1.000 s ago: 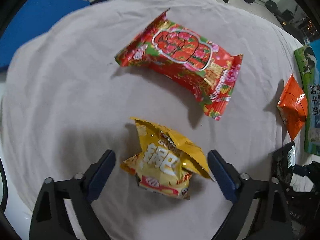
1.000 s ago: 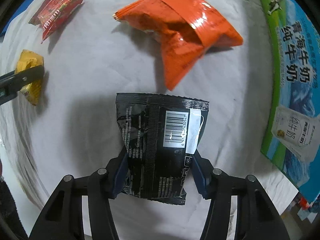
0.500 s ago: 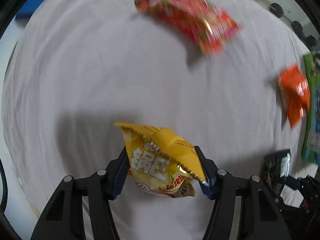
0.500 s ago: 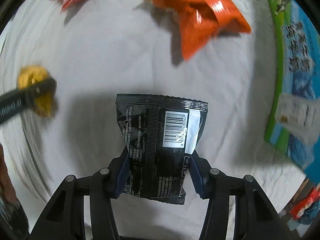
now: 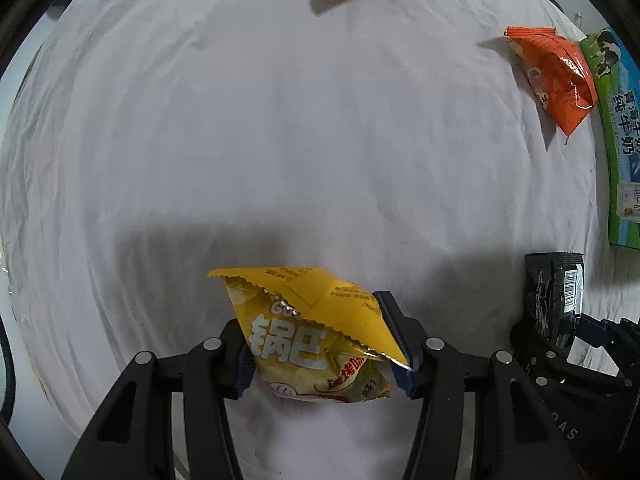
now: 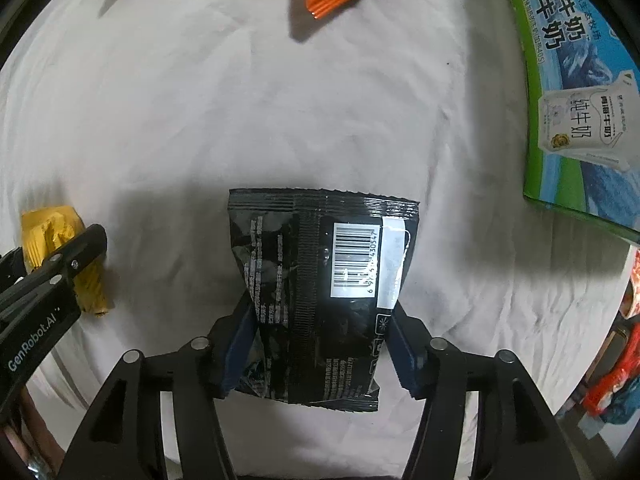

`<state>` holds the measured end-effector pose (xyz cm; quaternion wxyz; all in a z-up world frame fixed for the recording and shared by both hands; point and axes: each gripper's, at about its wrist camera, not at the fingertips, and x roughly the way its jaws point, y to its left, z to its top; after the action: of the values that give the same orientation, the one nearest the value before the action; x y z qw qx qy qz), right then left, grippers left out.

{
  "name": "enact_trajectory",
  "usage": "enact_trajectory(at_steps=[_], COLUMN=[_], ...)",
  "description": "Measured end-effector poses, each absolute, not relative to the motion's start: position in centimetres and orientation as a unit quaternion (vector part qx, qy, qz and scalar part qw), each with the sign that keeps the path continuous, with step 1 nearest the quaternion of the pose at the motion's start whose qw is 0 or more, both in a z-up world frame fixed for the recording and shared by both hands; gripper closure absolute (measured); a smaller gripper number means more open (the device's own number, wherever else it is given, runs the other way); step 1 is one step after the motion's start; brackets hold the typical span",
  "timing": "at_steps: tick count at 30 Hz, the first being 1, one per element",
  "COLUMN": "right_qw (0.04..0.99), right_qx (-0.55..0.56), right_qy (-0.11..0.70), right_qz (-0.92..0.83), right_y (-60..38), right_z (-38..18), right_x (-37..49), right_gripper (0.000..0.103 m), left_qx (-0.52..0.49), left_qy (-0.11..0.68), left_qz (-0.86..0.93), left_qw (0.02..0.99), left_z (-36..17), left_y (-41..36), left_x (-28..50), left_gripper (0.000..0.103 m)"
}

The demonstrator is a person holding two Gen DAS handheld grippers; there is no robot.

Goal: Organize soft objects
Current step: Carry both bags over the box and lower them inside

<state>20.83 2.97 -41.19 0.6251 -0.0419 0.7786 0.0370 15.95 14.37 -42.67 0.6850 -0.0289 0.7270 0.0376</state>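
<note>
Cloth [image 5: 280, 140], white and wrinkled, spans the table under everything. A green milk carton [image 6: 568, 92] lies at its right edge, the orange packet [image 5: 556, 76] just beside it. The right gripper [image 6: 320, 344] clamps the black packet [image 6: 320, 288]; the left gripper [image 5: 326, 356] pinches the yellow packet [image 5: 312, 332].

Sharp pics, soft shadows, fisheye-warped edges
</note>
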Motion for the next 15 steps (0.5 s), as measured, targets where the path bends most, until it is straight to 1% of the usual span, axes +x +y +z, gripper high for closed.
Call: enact_trajectory(at_steps=[1,4,5,10,15], right_qw=[0.627,0.63,0.632,0.652,0.687], right_qx=[-0.044,-0.046,-0.049,-0.053,-0.04], right_qy=[0.777,0.774,0.772,0.753,0.719], right_qz=[0.037,0.042,0.042,0.067,0.098], right_y=[3.1,3.4,3.8,3.5,2.0], right_z=[-41.0,-40.3,-40.3,-37.1,-31.0], right_x=[20.8,20.6,19.9,19.1,18.5], right_gripper=[0.041,0.048,0.049,0.051,0.051], left_qx=[-0.029,-0.031,-0.032,-0.038,-0.054], left_qy=[0.725,0.721,0.719,0.696,0.67], left_qz=[0.04,0.044,0.044,0.037,0.031], left_qw=[0.687,0.691,0.693,0.716,0.74], left_z=[-42.4,-41.9,-40.6,-36.9,-32.0], left_y=[14.3,14.4,13.1,12.3,11.2], left_x=[16.3,16.3,16.7,15.9,14.7], left_gripper=[0.054,0.058,0.058,0.059,0.059])
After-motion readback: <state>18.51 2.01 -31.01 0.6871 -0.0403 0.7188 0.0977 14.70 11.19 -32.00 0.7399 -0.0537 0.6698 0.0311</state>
